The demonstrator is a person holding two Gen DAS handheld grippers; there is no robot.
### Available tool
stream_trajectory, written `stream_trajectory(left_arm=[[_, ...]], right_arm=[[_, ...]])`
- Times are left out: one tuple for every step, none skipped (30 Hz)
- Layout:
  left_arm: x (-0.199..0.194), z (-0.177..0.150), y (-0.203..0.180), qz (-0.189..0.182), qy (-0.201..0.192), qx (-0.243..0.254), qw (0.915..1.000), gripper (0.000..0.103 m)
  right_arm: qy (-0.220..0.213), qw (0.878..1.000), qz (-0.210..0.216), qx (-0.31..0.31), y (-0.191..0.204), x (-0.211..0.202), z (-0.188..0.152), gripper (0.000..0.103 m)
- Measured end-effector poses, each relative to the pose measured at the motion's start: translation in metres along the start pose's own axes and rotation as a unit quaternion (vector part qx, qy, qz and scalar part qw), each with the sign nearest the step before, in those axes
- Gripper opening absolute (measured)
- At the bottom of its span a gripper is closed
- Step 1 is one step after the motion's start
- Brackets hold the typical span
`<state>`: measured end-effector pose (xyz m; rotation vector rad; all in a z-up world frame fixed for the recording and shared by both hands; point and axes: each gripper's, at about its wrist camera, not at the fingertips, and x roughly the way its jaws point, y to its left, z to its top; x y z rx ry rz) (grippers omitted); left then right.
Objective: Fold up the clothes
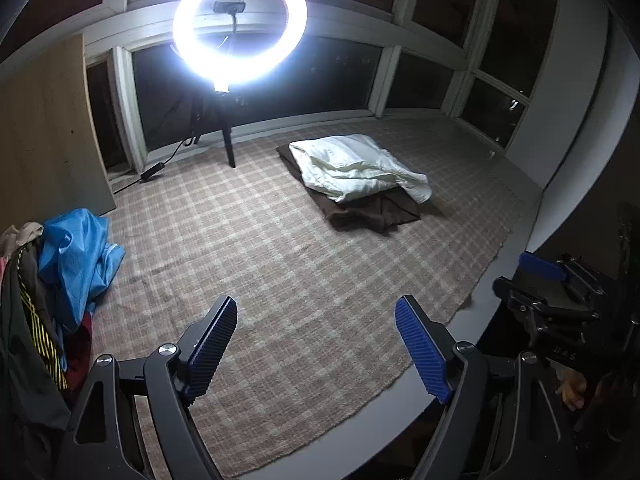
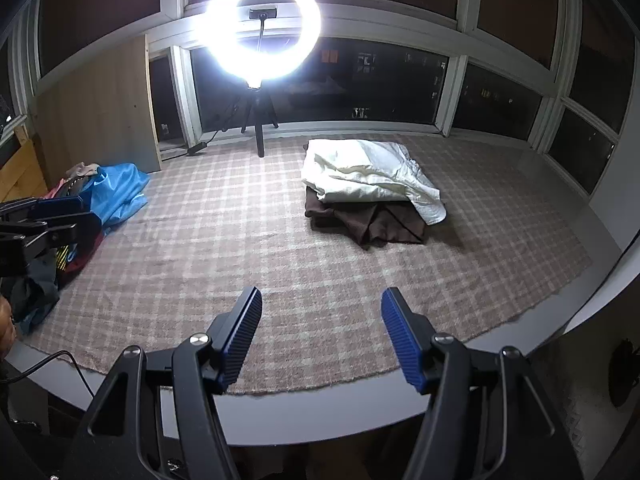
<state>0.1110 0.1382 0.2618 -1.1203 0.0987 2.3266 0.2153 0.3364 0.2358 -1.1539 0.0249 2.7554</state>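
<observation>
While both tools hang above the near edge of the checked rug (image 2: 248, 240), neither one grips anything. Nearest the lens, the right gripper (image 2: 322, 336) has its two fingers spread wide apart, the blue ribbed pads (image 2: 400, 340) facing each other across bare rug and touching no cloth. The left gripper (image 1: 316, 344) stands the same way, fingers splayed wide and empty, its blue pads (image 1: 420, 354) held over the rug near its front border, where the grey table (image 1: 400, 396) shows beyond the fringe.

At the rug's left side lies a loose pile of unfolded clothes (image 1: 36, 320), with a crumpled blue garment (image 1: 76, 260) on top and dark pieces, one with yellow stripes, beneath it. In the right wrist view the left tool reaches in just in front of this pile.

Farther back, toward the rug's right rear part, sits a small stack: a white garment (image 2: 368, 176) roughly folded, one corner drooping over the front, resting on a folded brown garment (image 2: 376, 224) that touches the rug.

Behind the rug's far edge a lit ring light (image 2: 264, 28) stands on a black tripod (image 2: 258, 120) before the dark window (image 2: 380, 84).
</observation>
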Motion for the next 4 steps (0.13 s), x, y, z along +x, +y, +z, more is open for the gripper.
stream_trajectory(left_arm=[[0.0009, 0.0004, 0.0013, -0.004, 0.001, -0.004, 1.0, 0.08], [0.0018, 0.0009, 0.0025, -0.007, 0.002, -0.009, 0.9999, 0.08], [0.0027, 0.0013, 0.0038, -0.011, 0.003, -0.013, 0.9999, 0.08], [-0.0005, 0.0016, 0.0038, -0.018, -0.008, -0.013, 0.9997, 0.08]], right_arm=[[-0.001, 1.0, -0.001, 0.0, -0.0001, 0.0001, 0.0006, 0.062], [-0.003, 1.0, -0.001, 0.0, -0.0004, 0.0004, 0.0011, 0.062], [-0.003, 1.0, 0.0, 0.001, -0.0008, 0.0009, 0.0013, 0.062], [-0.003, 1.0, 0.0, 0.002, -0.0012, 0.0014, 0.0016, 0.062]])
